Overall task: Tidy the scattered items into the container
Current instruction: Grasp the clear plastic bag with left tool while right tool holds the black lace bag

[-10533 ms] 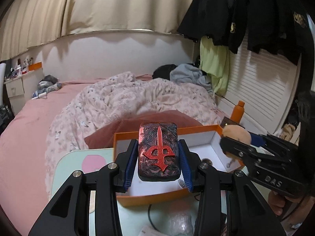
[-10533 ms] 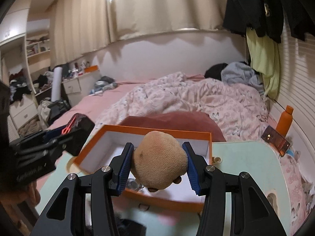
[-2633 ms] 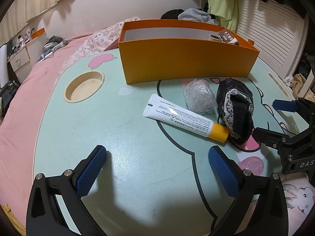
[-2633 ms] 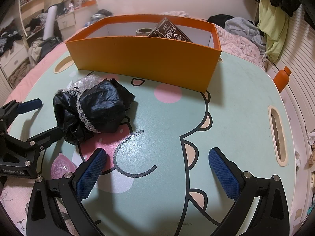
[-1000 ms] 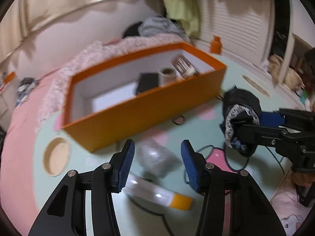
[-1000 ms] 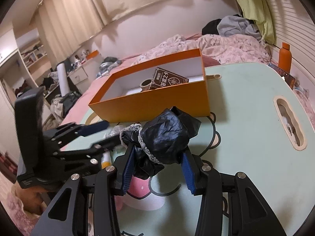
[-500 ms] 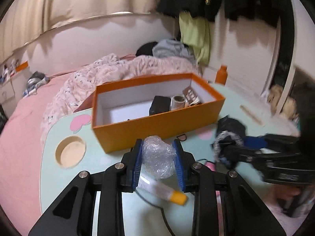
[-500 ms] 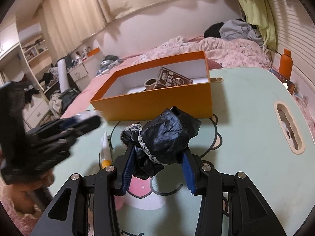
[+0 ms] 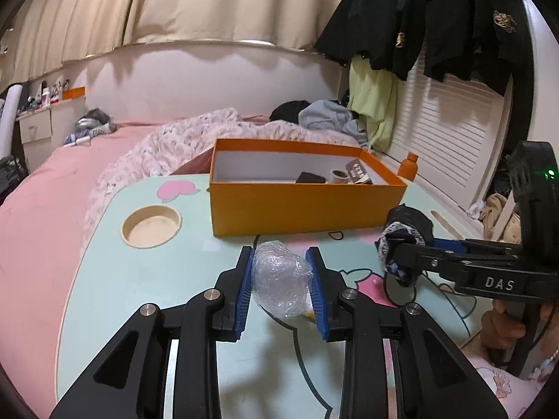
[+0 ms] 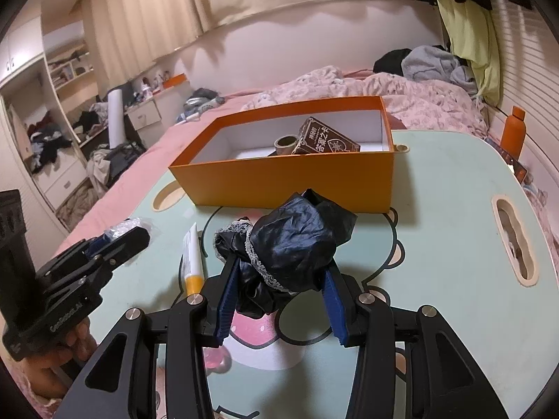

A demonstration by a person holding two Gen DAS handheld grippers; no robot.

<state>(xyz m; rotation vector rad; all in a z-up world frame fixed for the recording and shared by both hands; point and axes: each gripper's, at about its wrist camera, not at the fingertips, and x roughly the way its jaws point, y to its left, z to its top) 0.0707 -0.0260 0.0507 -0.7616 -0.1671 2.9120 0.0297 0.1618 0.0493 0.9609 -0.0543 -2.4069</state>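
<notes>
Above the table, left gripper (image 9: 280, 281) clamps crinkly plastic wad (image 9: 279, 279); right gripper (image 10: 278, 288) clamps lace-trimmed black cloth (image 10: 290, 244).

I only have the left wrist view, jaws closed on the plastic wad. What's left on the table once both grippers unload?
Observer: One item. The right wrist view shows a white tube with an orange cap lying on the table; your plastic wad mostly hides it.
Operator: Is the right gripper's hold centered?
Observer: Seen from behind, the right gripper has both blue pads pressed into the black bundle, which bulges above the jaws.
Operator: Where is there room in the box?
Observer: The orange box shows only white interior at its left end; a tape roll and brown carton sit toward the right.
</notes>
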